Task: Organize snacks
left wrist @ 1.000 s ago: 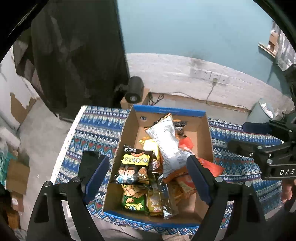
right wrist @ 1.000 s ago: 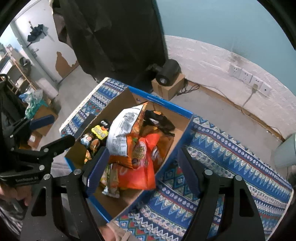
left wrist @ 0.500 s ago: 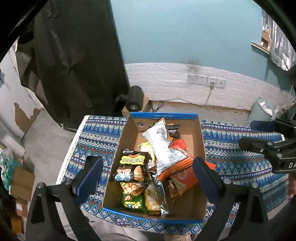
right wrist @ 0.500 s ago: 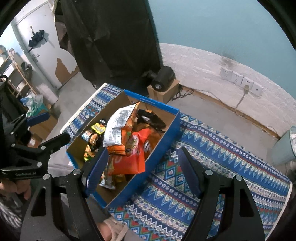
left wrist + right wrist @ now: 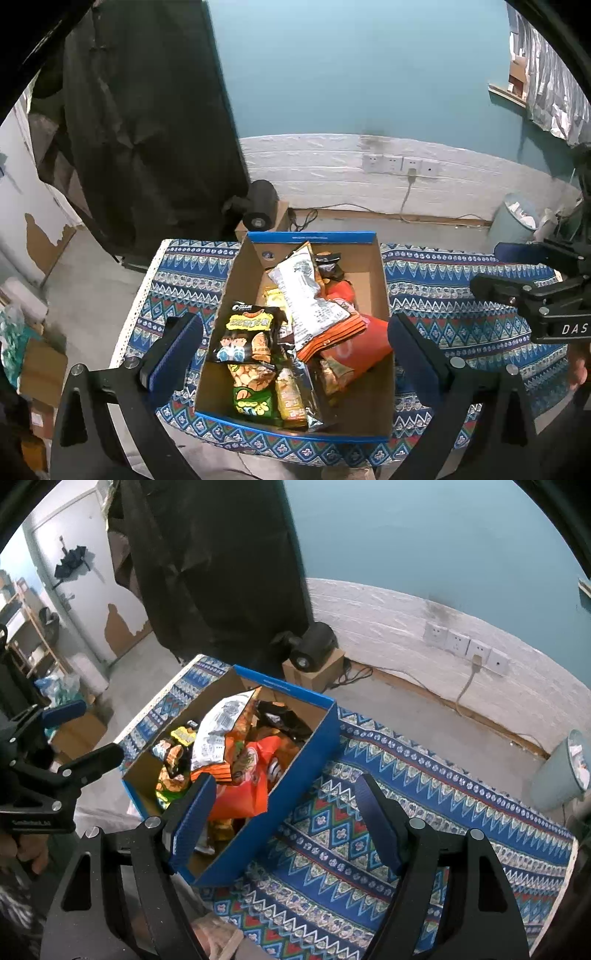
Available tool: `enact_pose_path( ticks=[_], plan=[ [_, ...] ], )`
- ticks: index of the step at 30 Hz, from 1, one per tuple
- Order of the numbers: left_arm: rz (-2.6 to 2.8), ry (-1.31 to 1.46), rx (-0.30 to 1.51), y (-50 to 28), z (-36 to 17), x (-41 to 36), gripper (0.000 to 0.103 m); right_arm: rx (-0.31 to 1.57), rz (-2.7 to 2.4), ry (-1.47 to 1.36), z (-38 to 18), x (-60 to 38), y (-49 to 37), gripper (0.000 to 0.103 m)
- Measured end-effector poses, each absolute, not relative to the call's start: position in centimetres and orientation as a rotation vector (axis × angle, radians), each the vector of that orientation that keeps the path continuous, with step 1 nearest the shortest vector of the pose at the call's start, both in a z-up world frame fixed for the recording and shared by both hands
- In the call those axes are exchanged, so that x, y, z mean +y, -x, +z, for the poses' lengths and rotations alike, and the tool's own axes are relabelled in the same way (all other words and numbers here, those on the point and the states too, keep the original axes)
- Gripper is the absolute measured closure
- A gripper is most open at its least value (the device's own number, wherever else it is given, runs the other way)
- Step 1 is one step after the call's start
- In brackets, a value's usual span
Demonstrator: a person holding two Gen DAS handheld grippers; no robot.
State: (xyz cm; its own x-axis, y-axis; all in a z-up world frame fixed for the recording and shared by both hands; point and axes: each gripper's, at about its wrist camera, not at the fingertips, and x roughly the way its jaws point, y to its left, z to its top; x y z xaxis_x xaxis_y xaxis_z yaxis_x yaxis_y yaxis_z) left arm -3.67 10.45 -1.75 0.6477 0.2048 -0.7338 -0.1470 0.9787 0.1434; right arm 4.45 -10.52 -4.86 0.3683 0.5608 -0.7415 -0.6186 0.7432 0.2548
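A blue cardboard box (image 5: 312,236) full of snack packets stands on a patterned blue cloth (image 5: 443,291). A white packet (image 5: 308,295), a black-and-yellow packet (image 5: 248,334), a green packet (image 5: 255,400) and an orange-red packet (image 5: 360,347) lie in it. My left gripper (image 5: 293,356) is open and empty, high above the box's near end. My right gripper (image 5: 284,823) is open and empty, above the box's right wall (image 5: 295,782). The box also shows in the right wrist view, with the white packet (image 5: 216,729) and orange packet (image 5: 243,794).
The cloth (image 5: 424,794) covers the table right of the box. A black cylinder on a small carton (image 5: 260,210) sits on the floor behind. A pale bin (image 5: 511,225) stands at the right. Dark fabric (image 5: 147,129) hangs at the back left.
Both grippers have risen and drawn back from the box, which now looks smaller and farther. Both stay open and empty. The snacks have not moved.
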Motion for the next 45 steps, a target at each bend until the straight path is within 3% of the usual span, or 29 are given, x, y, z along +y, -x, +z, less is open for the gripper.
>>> enact_pose_path(
  ticks=[45],
  plan=[
    [0.168,-0.08,0.867,3.2,-2.1,9.2,0.002,0.924,0.751,0.076,-4.8,-10.6,-4.4,0.026]
  ],
)
